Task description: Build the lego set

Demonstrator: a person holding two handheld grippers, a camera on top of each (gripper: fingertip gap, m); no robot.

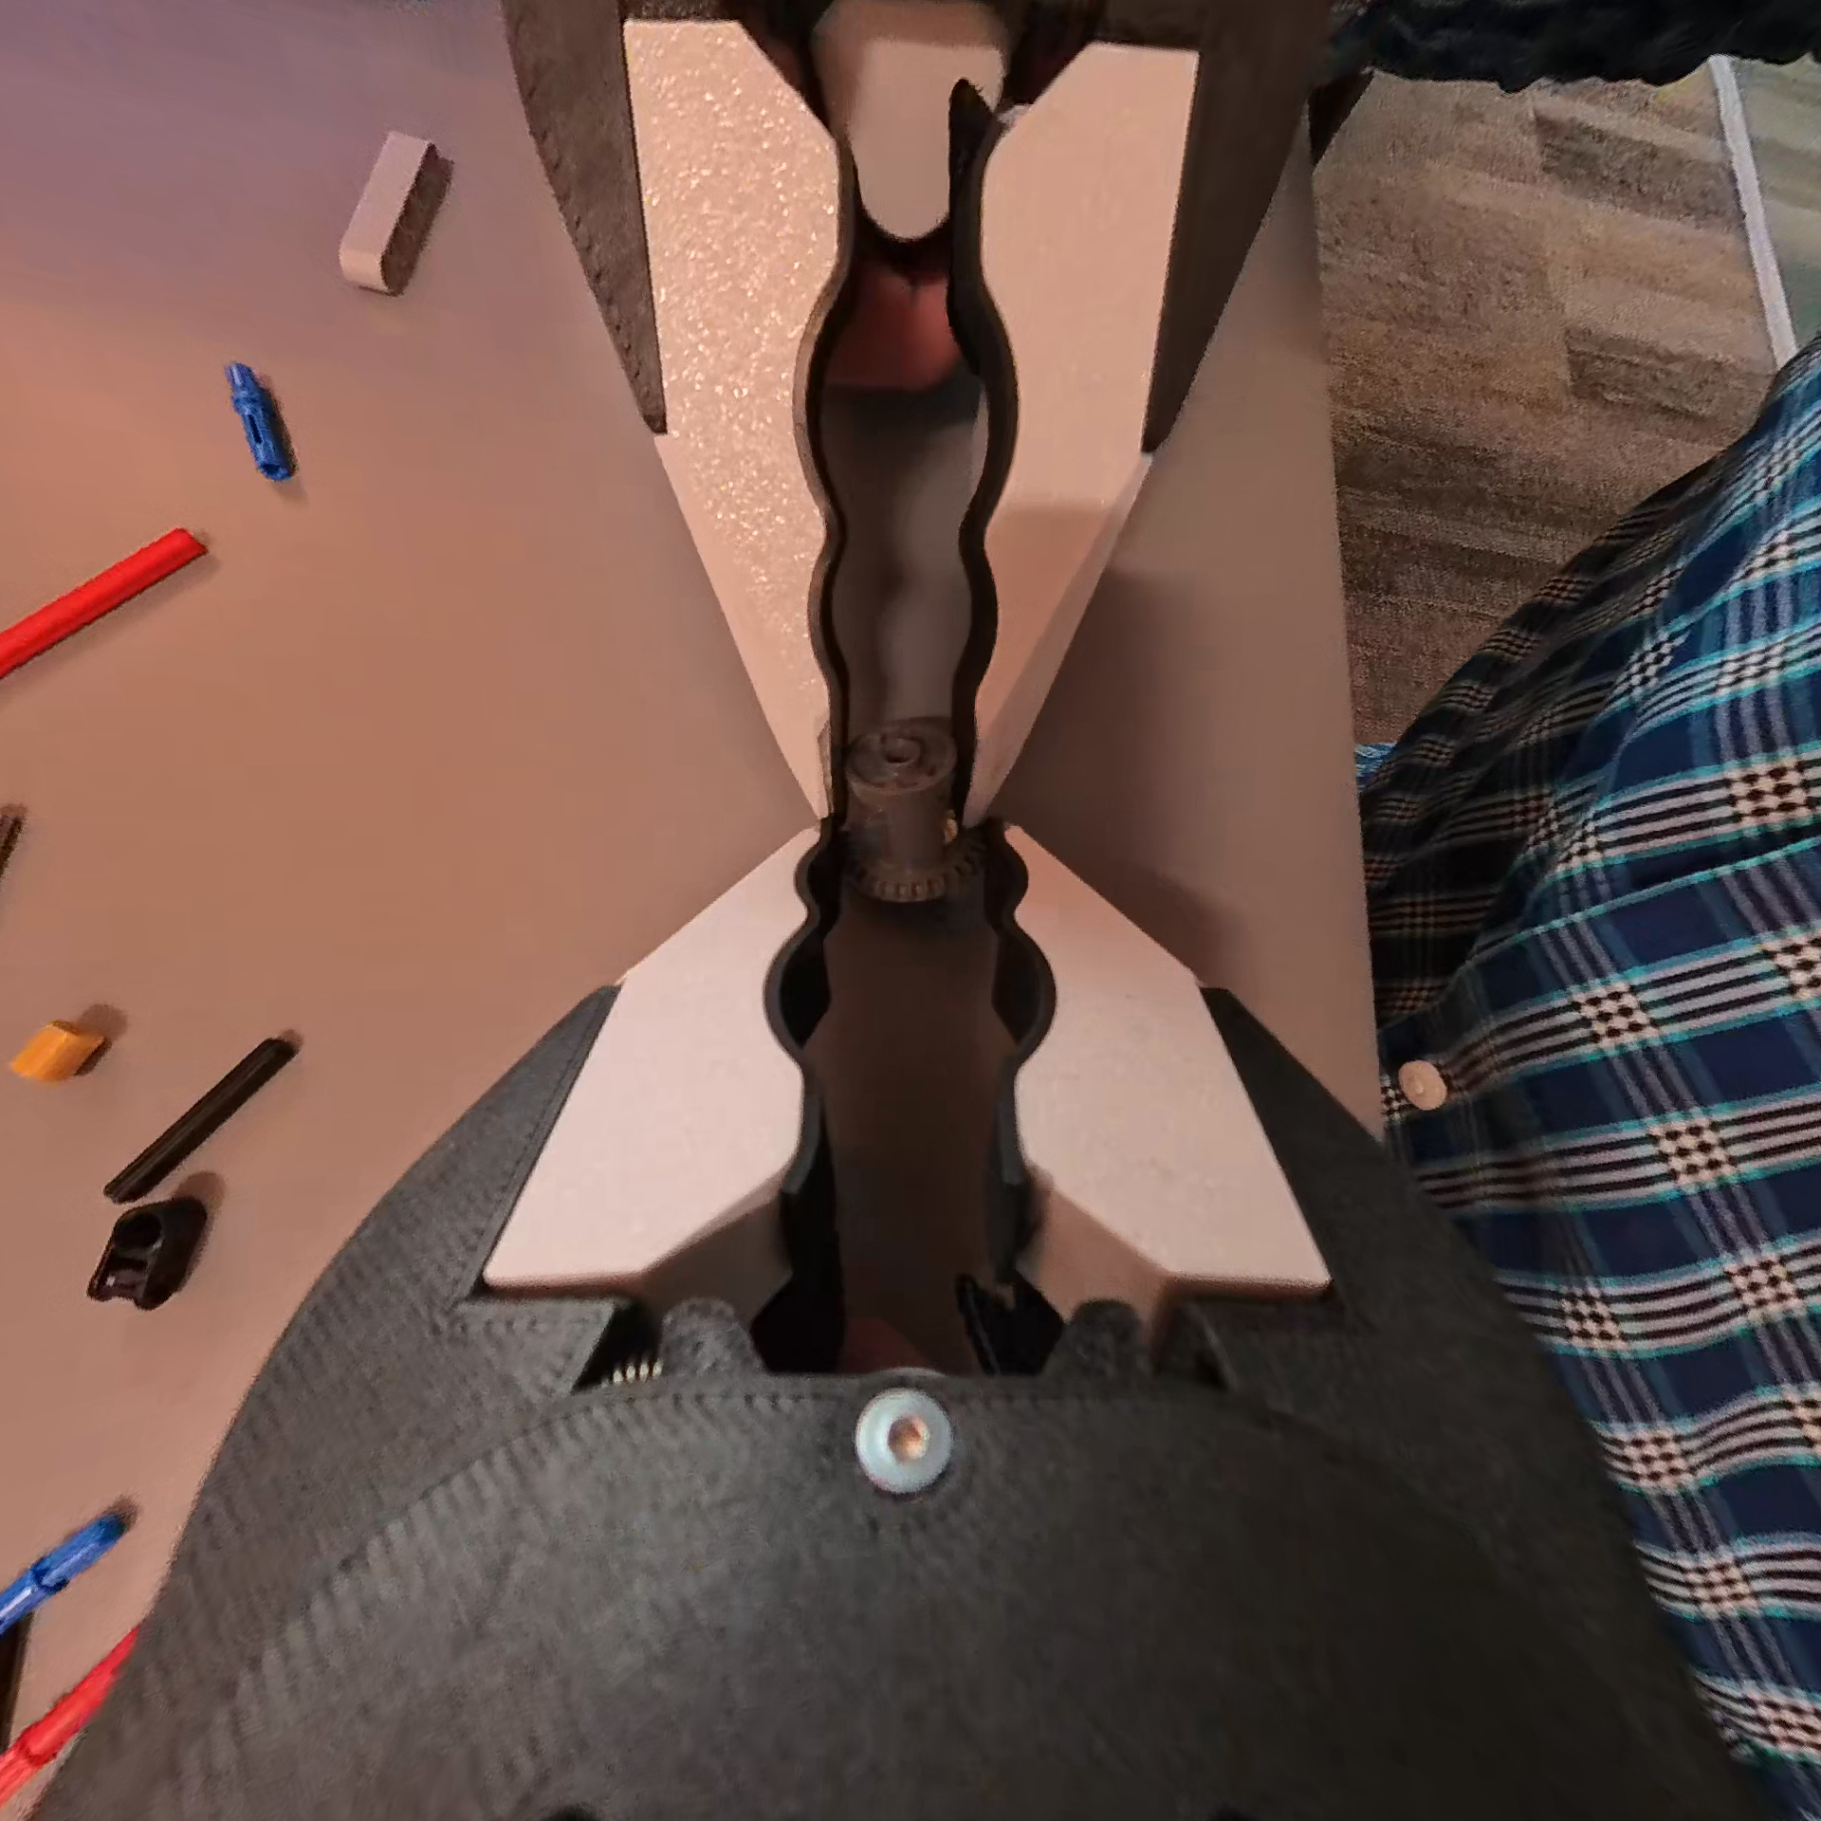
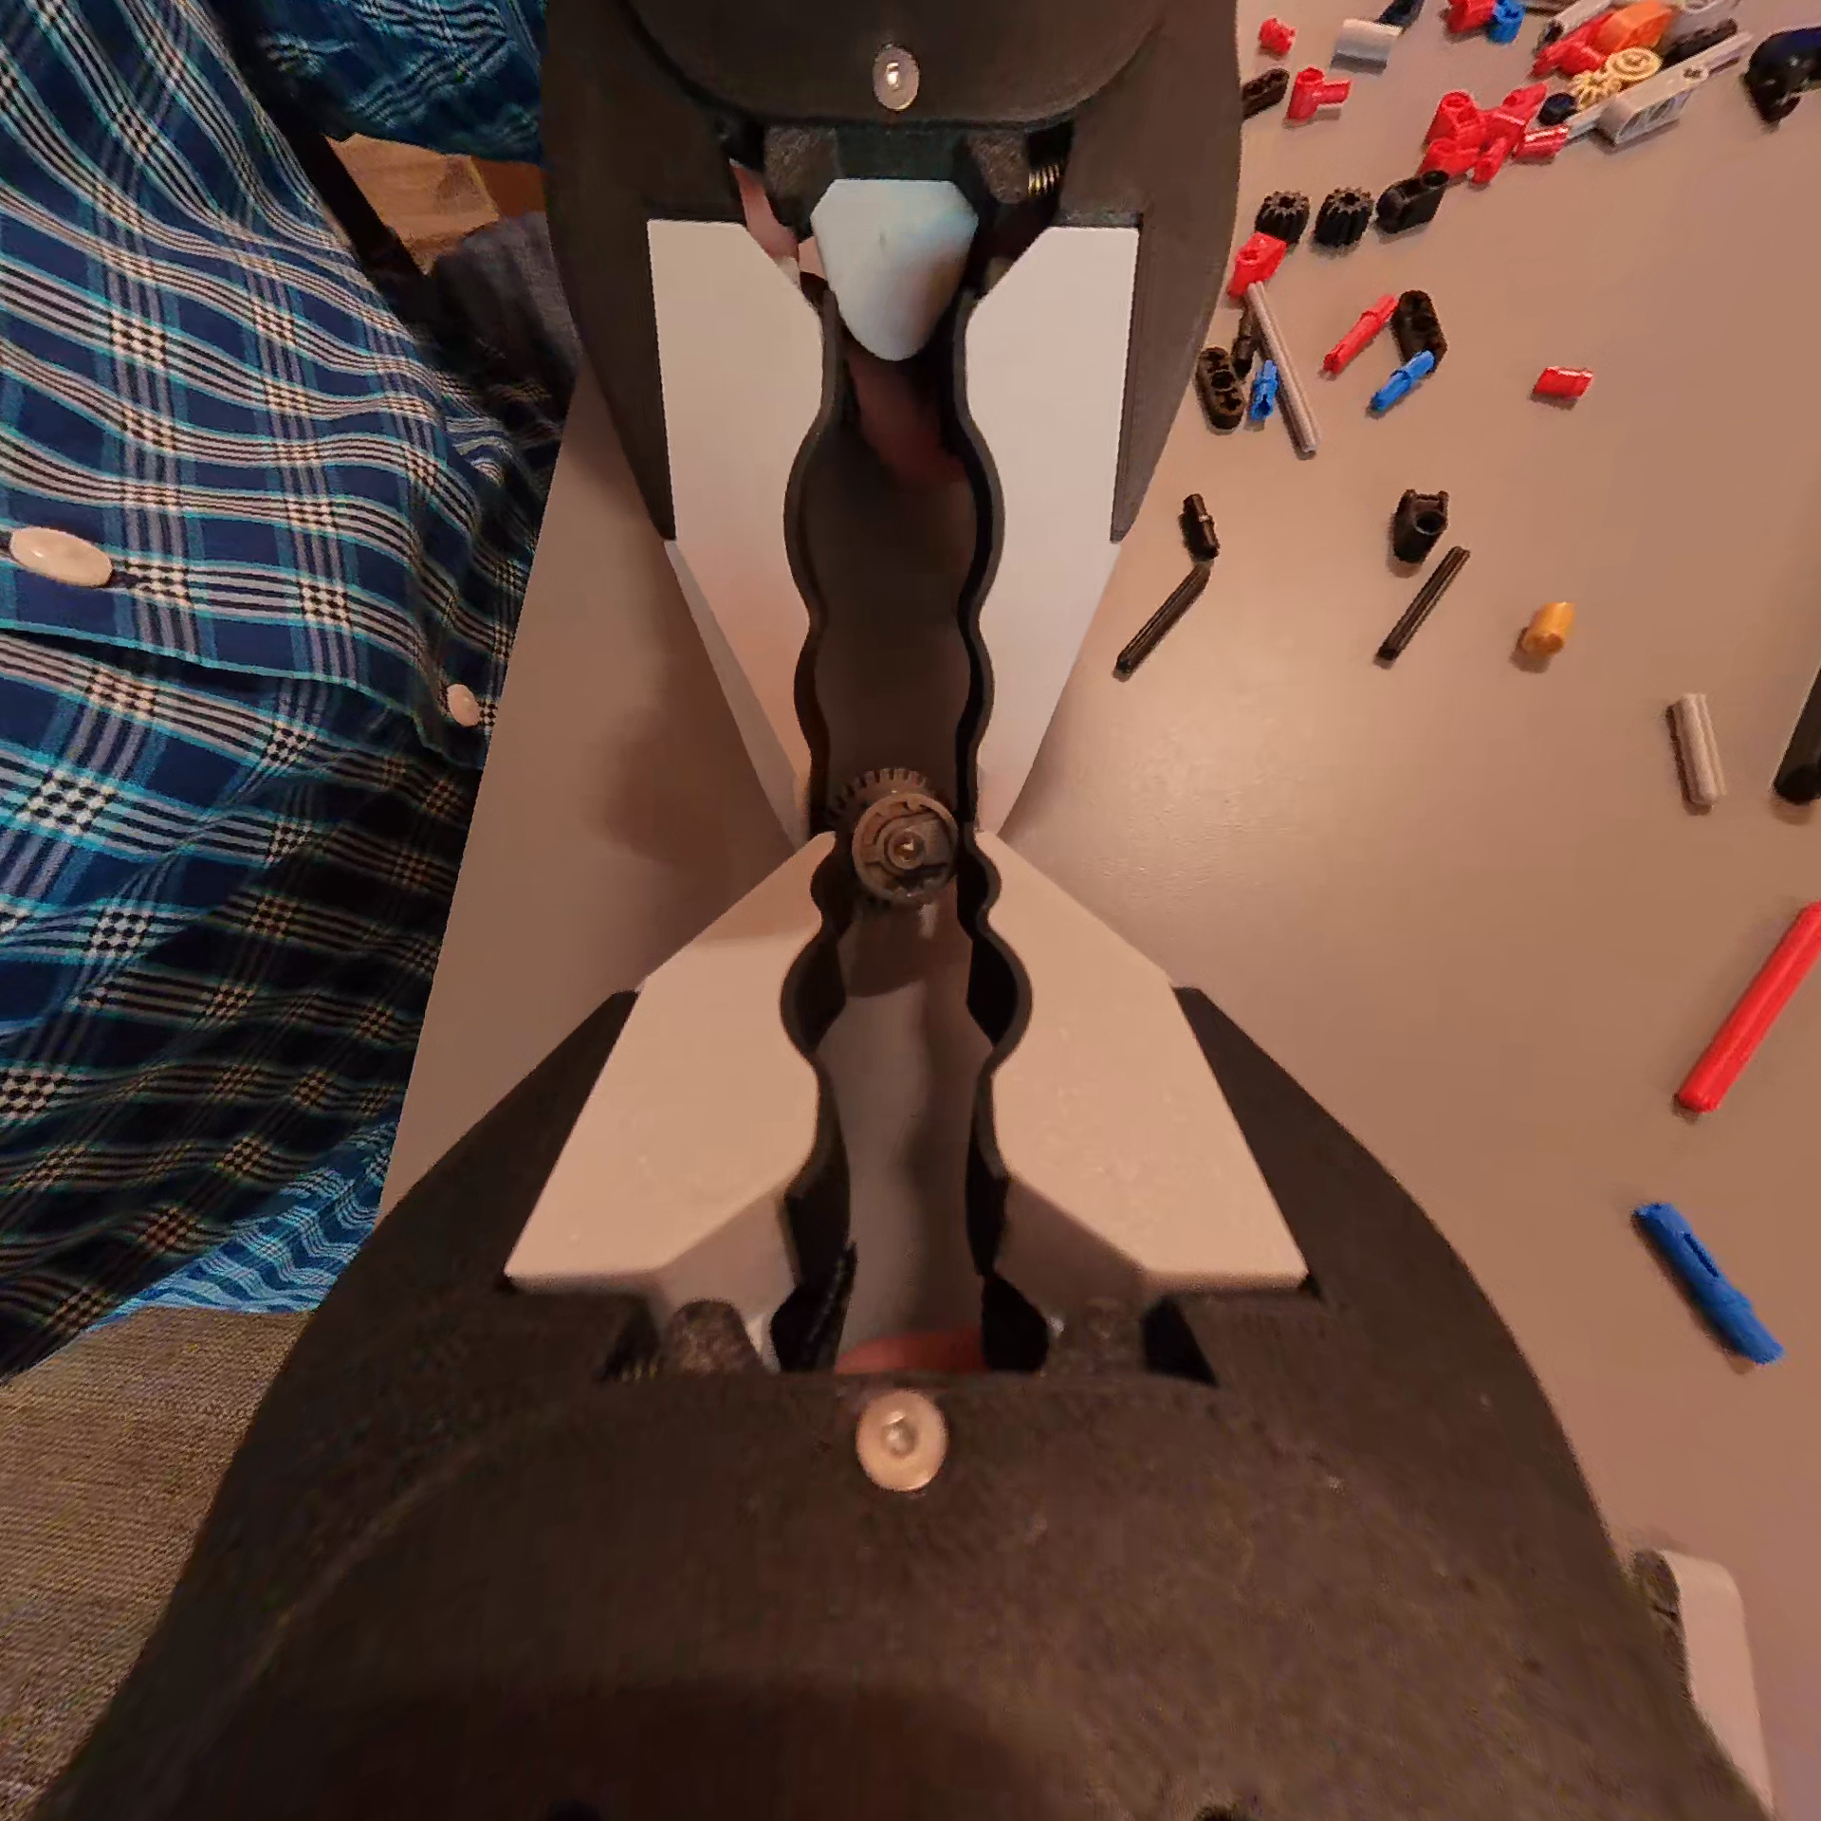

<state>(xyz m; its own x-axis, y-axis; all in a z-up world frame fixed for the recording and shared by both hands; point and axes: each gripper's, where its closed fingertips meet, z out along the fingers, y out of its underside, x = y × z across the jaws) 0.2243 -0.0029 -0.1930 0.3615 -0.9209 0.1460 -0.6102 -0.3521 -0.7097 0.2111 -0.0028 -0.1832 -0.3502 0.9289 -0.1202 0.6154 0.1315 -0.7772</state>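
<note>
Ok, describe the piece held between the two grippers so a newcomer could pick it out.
Find where the left gripper and right gripper meet tip to tip above the table. Pinched there is a small grey gear piece; unlike the loose pieces lying on the table, it is held up.

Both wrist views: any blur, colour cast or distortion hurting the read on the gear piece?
Left wrist view: warm orange cast on the table; gear piece dim and soft between the fingers; edges bend from the wide lens. Right wrist view: gear piece sharper, face readable; plaid shirt slightly smeared.
</note>
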